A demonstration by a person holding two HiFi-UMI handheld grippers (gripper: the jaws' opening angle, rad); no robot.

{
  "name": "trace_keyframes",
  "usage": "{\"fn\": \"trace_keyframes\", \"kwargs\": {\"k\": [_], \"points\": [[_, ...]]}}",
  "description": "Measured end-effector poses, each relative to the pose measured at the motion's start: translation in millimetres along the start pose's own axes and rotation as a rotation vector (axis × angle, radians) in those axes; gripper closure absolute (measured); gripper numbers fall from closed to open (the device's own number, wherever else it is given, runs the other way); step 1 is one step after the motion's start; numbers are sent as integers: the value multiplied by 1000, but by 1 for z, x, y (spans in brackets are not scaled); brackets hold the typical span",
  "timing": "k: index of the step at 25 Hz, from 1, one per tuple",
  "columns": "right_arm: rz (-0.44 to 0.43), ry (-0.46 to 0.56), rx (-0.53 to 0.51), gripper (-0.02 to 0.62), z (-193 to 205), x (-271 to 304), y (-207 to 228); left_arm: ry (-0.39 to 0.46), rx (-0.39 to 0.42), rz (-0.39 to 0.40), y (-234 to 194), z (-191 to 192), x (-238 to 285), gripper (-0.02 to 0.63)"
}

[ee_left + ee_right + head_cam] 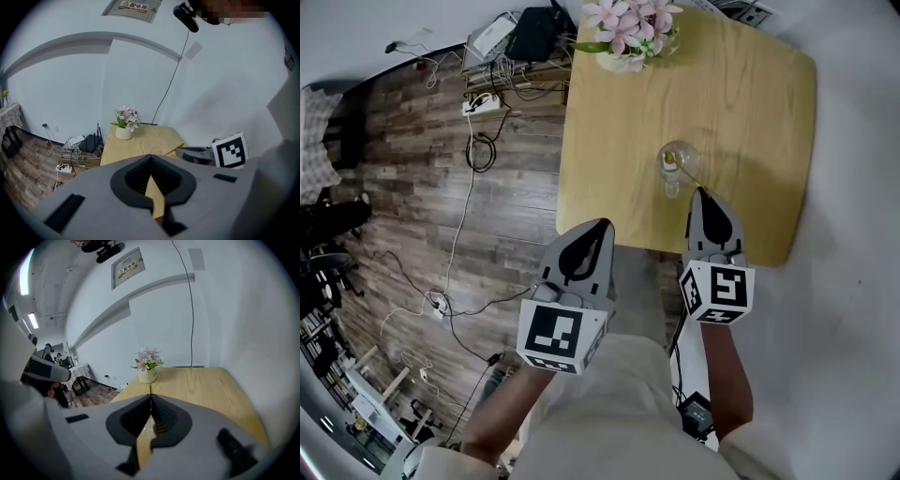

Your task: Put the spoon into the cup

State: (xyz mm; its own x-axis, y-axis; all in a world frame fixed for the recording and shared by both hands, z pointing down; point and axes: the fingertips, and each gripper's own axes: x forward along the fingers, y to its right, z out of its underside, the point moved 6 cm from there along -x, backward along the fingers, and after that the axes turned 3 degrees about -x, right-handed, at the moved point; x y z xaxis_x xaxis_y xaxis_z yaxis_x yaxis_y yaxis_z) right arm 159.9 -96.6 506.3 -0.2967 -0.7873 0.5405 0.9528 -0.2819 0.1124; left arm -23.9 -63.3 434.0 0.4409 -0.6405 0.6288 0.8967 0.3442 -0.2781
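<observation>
A clear glass cup point(673, 167) stands on the wooden table point(750, 103) near its front edge. A thin golden spoon point(688, 173) leans out of the cup toward my right gripper point(700, 192), whose shut tips hover just short of the cup and hold nothing. My left gripper point(605, 225) is shut and empty at the table's front edge, left of the cup. In the left gripper view its jaws point(150, 156) meet over the tabletop. In the right gripper view the jaws point(150, 395) are closed together, and the cup is hidden behind them.
A white pot of pink flowers point(628, 33) sits at the table's far edge. Cables, a power strip point(478, 105) and a black router point(534, 37) lie on the wood floor to the left. A white wall bounds the table's right side.
</observation>
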Motion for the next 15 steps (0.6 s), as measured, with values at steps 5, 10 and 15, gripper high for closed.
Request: {"fn": "trace_keyframes", "kwargs": {"k": [5, 10, 15], "points": [[-7, -10, 5, 565, 7, 8, -2, -3, -10, -1, -3, 6, 5, 595], [0, -10, 1, 565, 11, 12, -3, -8, -15, 8, -4, 11, 5, 595], [28, -34, -1, 563, 10, 13, 0, -18, -16, 20, -3, 14, 3, 595]]}}
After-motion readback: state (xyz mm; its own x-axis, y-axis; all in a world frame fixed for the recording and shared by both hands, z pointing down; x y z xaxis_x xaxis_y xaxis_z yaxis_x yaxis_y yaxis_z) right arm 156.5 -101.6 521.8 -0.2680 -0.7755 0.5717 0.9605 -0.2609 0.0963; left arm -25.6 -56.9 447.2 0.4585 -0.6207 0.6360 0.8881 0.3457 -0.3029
